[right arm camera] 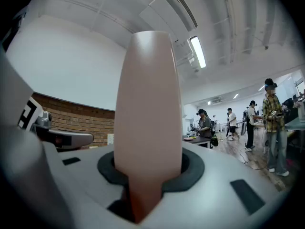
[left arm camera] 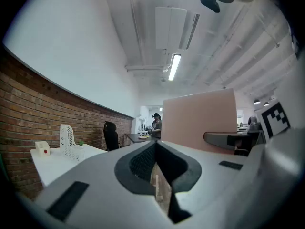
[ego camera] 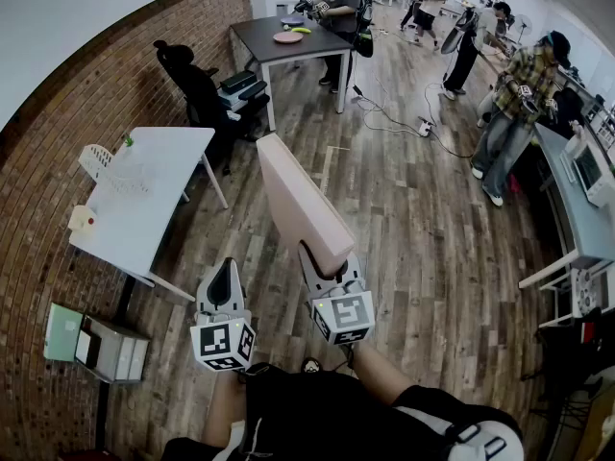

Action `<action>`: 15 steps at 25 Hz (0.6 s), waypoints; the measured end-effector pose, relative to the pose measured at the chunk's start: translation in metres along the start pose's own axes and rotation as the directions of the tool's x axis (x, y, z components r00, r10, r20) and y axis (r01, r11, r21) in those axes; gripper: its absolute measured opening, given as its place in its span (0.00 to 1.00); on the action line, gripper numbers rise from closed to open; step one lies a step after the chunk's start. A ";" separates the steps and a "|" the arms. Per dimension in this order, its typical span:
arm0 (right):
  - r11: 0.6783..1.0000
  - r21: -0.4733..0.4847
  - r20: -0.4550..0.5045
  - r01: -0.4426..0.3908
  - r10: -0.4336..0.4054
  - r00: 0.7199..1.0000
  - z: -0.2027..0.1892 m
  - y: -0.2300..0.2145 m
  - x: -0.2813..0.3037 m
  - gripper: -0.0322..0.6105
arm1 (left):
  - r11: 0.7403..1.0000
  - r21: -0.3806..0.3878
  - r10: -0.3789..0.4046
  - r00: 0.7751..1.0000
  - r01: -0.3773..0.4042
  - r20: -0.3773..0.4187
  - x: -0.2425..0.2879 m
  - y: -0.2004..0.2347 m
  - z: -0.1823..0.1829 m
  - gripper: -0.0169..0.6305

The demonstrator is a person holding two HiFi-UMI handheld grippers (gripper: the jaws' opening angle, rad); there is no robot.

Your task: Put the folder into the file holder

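Table (ego camera: pixel 163 200) with file holder (ego camera: pixel 96 161) seen overhead, right gripper (ego camera: pixel 327 260) clamps folder (ego camera: pixel 293 195), left gripper (ego camera: pixel 225 271) clenched

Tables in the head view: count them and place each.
3: white table left, by the brick wall; dark table top centre; pale desk at the right edge. Others far back may be hidden.

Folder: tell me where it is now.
In the head view's centre, the pink folder stands clamped in the right gripper above the wooden floor, right of the white table.

Open office: desks (ego camera: pixel 159 176), office chair (ego camera: pixel 195 86)
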State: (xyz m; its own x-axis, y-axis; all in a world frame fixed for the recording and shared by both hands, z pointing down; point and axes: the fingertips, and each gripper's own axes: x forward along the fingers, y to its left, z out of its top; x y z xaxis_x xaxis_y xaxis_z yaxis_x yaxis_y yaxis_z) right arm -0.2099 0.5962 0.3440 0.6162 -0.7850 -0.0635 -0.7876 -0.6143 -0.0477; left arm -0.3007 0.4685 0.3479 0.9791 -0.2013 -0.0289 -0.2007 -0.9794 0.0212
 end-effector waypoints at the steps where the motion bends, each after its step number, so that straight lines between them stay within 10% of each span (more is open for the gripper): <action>1: 1.000 0.002 -0.002 -0.004 0.004 1.000 -0.001 -0.002 0.003 0.28 | 1.000 0.004 0.001 1.000 -0.001 -0.005 0.003 0.000 -0.001 0.06; 15: 0.998 0.058 -0.047 -0.015 0.017 0.999 -0.032 -0.031 0.062 0.29 | 1.000 0.006 -0.031 0.998 0.031 -0.048 0.073 0.018 -0.021 0.06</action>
State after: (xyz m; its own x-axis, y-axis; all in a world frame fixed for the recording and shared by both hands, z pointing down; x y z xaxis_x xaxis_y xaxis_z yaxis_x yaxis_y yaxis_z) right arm -0.1474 0.5644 0.3731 0.6019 -0.7984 -0.0179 -0.7953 -0.5972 -0.1045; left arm -0.2318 0.4368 0.3667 0.9852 -0.1703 0.0183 -0.1705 -0.9852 0.0144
